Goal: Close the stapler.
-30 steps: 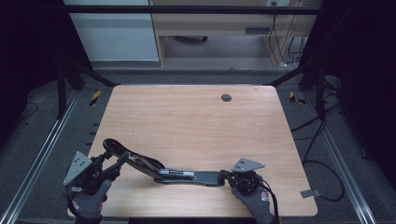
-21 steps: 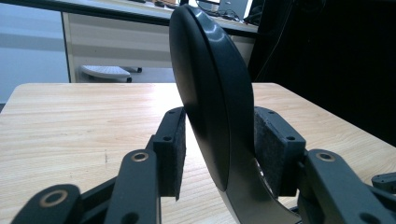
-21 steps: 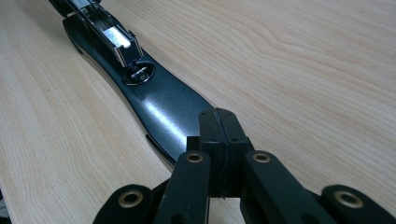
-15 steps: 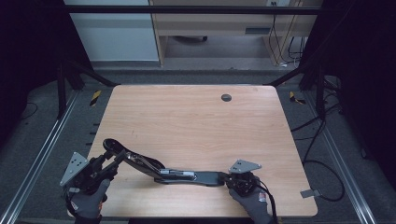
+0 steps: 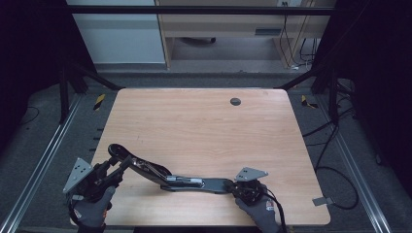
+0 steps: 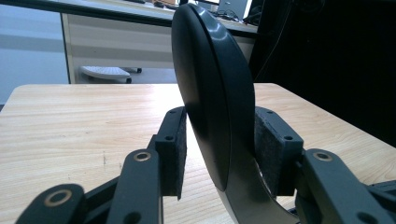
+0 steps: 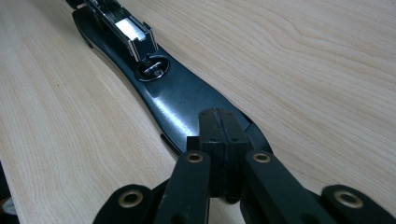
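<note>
A long black stapler [image 5: 189, 183] lies swung open along the front of the wooden table [image 5: 204, 126]. Its base [image 7: 182, 98] lies flat, with the metal magazine [image 7: 126, 28] and anvil [image 7: 152, 69] farther along. The top arm [image 5: 141, 166] rises to the left. My left gripper [image 5: 119, 162] is at the front left, and its pads [image 6: 273, 154] are shut on the arm's rounded black end [image 6: 210, 79]. My right gripper [image 5: 238, 188] is at the front right. Its jaws [image 7: 218, 121] are shut with pads together, and the tips rest on the near end of the base.
A round grommet hole [image 5: 235, 101] sits near the table's far edge. Black cables [image 5: 335, 160] trail on the floor to the right. A metal rail [image 5: 43, 160] runs along the left side, and a desk [image 5: 233, 29] stands beyond the table.
Almost nothing: both hands shifted by a few pixels, and the stapler lies where it was.
</note>
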### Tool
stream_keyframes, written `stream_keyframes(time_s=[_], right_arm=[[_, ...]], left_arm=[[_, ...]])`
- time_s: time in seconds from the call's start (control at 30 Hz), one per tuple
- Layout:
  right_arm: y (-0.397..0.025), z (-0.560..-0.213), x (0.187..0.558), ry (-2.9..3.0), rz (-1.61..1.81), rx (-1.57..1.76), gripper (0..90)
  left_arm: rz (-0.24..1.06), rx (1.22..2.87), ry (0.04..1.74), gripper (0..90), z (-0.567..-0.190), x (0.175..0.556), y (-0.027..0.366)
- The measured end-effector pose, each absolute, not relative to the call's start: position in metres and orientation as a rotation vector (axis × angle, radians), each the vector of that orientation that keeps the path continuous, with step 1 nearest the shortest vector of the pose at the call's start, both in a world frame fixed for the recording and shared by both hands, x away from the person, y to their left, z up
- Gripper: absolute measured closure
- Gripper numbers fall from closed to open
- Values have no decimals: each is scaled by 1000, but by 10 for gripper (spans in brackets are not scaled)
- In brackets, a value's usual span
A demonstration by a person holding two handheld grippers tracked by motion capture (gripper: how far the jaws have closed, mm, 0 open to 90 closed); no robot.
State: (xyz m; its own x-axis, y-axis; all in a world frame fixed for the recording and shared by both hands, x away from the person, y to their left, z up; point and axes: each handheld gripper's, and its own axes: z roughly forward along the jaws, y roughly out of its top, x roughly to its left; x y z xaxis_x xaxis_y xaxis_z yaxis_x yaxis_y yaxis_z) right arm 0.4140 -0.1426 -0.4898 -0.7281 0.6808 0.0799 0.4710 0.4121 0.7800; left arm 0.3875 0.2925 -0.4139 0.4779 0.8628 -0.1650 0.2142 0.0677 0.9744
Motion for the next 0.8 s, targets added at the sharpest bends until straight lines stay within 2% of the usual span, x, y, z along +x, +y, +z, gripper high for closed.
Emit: stream_keyframes(time_s=[0.8], right_arm=[[-143, -495, 415, 2417, 1207, 1054, 900]], left_arm=[[662, 1581, 904, 551, -400, 390, 284]])
